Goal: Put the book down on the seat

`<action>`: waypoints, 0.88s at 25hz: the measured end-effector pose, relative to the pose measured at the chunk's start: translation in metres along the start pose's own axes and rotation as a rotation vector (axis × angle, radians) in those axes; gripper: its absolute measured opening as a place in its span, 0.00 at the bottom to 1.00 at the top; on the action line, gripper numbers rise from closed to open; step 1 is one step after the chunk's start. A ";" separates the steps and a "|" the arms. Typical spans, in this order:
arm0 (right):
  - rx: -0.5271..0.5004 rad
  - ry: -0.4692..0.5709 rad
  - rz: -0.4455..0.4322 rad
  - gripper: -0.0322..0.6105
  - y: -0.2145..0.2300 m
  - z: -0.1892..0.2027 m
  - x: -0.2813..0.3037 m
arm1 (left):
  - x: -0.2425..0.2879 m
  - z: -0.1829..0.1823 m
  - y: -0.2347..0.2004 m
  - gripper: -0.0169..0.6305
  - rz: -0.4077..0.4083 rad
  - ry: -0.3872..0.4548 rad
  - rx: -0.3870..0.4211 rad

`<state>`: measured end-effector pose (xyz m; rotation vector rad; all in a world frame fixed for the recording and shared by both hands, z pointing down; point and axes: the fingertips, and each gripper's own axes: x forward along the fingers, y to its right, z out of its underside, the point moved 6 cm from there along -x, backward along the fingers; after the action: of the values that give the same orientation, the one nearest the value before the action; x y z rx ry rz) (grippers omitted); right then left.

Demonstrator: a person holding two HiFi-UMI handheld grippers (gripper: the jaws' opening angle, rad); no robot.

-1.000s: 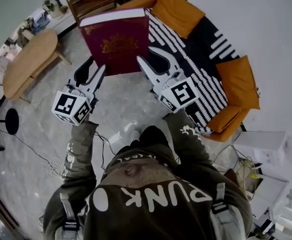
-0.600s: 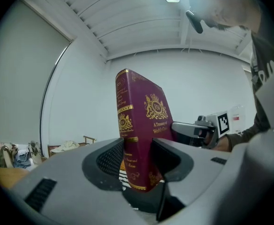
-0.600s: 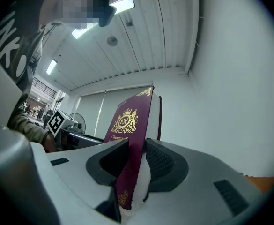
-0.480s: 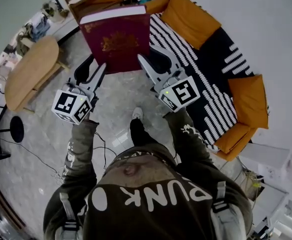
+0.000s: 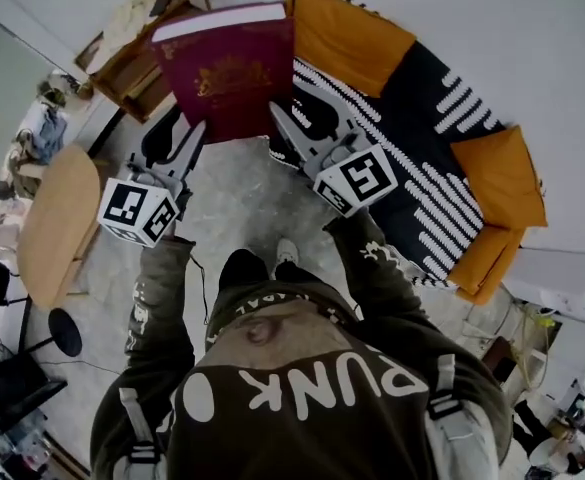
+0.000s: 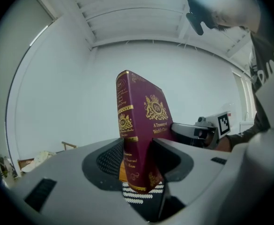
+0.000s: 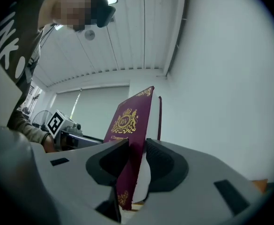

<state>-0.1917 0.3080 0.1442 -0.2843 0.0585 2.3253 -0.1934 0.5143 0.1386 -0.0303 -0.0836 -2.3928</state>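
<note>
Book (image 5: 230, 73) now nearer sofa (image 5: 412, 128); left gripper (image 5: 180, 136), right gripper (image 5: 297, 123) jaws clamp it.

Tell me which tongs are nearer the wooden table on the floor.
Left. The left tongs hold the book at its spine side, toward the table; the right tongs hold the opposite edge, over by the sofa.

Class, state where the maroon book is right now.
Head view, top centre: the book is held aloft, clamped by the left tool and right tool, just left of the striped sofa.
</note>
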 end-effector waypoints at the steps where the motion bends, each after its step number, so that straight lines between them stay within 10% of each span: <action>1: -0.003 -0.003 0.033 0.24 0.012 0.001 0.001 | 0.018 -0.001 -0.005 0.30 0.033 -0.001 0.001; 13: -0.082 -0.074 0.522 0.25 0.160 0.030 -0.007 | 0.258 0.019 -0.042 0.30 0.525 -0.015 -0.036; 22: -0.131 -0.109 0.933 0.24 0.190 0.020 -0.085 | 0.373 0.015 0.037 0.30 0.940 -0.041 -0.008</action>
<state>-0.2742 0.1179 0.1740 -0.2155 -0.0241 3.2761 -0.4421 0.2349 0.1724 -0.0981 -0.0598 -1.4536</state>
